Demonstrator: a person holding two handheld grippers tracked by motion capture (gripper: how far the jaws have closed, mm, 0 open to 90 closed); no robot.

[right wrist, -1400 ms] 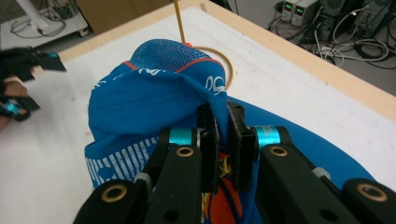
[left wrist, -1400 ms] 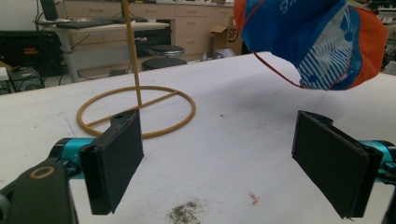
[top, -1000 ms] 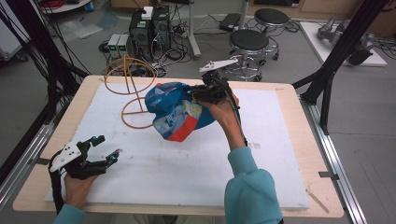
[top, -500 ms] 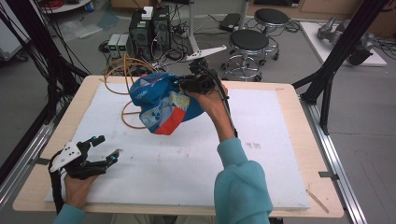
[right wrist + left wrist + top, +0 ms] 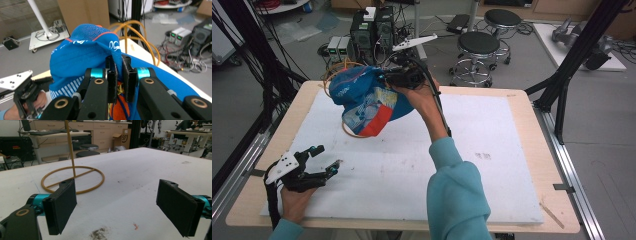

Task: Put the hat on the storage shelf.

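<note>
Blue cap point(image 5: 364, 100), pinched in the right hand-held gripper point(image 5: 119, 75) above the tabletop point(image 5: 492, 130), probably bound for the wire stand point(image 5: 72, 178): keep crown centred over its top; left hand-held gripper point(image 5: 117, 207) wide, idle.

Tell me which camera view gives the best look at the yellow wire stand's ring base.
The left gripper view: the yellow wire stand shows its whole ring base flat on the white table, with the upright rod rising from it. In the high view the blue cap hides most of it. The right gripper view catches only its upper loops behind the cap.
</note>
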